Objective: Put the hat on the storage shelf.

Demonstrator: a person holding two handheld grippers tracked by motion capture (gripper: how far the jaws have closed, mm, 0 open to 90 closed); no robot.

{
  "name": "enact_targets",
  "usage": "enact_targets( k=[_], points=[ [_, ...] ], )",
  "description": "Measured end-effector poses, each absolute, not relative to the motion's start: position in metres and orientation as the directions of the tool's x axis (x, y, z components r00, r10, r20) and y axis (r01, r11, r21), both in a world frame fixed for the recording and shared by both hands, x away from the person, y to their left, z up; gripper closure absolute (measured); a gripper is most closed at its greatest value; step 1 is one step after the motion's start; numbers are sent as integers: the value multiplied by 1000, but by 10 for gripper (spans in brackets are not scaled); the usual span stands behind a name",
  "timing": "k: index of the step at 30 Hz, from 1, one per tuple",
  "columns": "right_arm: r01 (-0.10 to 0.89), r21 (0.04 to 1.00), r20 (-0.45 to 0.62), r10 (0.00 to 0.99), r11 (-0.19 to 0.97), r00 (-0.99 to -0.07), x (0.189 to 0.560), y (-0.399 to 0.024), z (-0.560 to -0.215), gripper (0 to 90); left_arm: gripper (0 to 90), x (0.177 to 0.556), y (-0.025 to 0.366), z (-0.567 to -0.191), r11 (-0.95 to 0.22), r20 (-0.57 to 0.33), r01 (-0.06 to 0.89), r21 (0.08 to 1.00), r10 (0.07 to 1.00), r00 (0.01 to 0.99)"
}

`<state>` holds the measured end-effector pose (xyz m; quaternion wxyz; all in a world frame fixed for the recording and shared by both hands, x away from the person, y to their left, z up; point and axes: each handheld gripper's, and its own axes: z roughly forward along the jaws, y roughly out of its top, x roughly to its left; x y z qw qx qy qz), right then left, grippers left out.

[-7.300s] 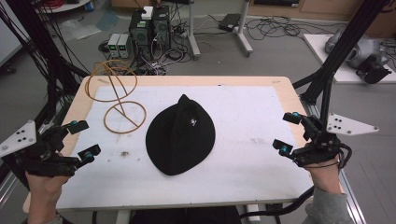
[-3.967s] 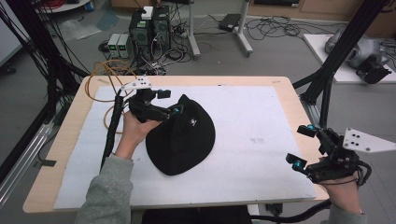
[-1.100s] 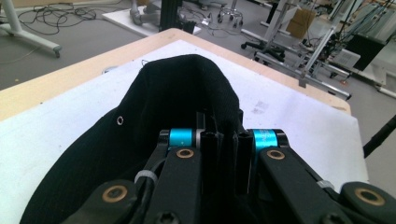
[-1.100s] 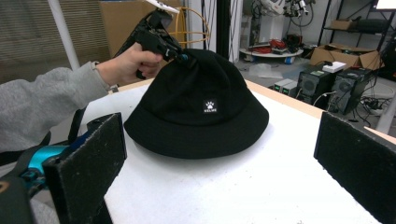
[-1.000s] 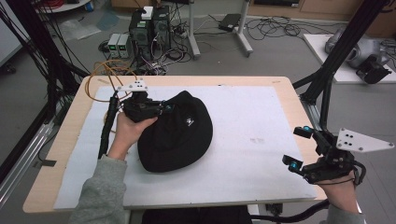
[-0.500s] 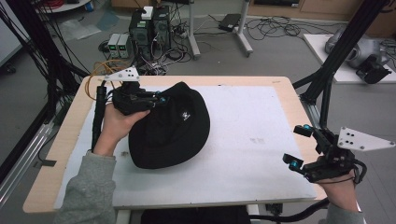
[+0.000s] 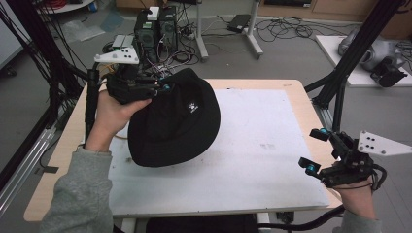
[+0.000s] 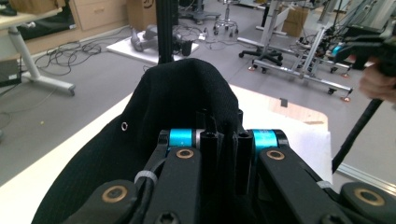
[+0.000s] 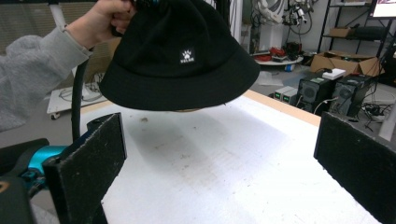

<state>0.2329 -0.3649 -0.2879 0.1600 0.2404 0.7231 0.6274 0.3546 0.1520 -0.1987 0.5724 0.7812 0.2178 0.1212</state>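
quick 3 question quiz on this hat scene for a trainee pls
1. True or false: the black hat lies flat on the white mat.
2. Which gripper grips the hat's crown? A) left gripper B) right gripper
3. Fill in: the right gripper's jaws stand ____, with nothing between them.

Key:
1. False. It hangs above the mat, as the right gripper view shows.
2. A. Its jaws are shut on a fold of the crown.
3. Open.
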Motion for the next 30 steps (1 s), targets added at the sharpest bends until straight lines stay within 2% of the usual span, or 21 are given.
enact_targets(
  k=[13,30],
  points=[
    [147,985,74,543,93,-837,237,-361,-288,15,857,351,150,-148,-249,-18,153,956,474,881],
    [163,983,90,558,82,-825,242,-364,-292,15,856,357,166,-117,-237,12,127,963,510,860]
  ],
)
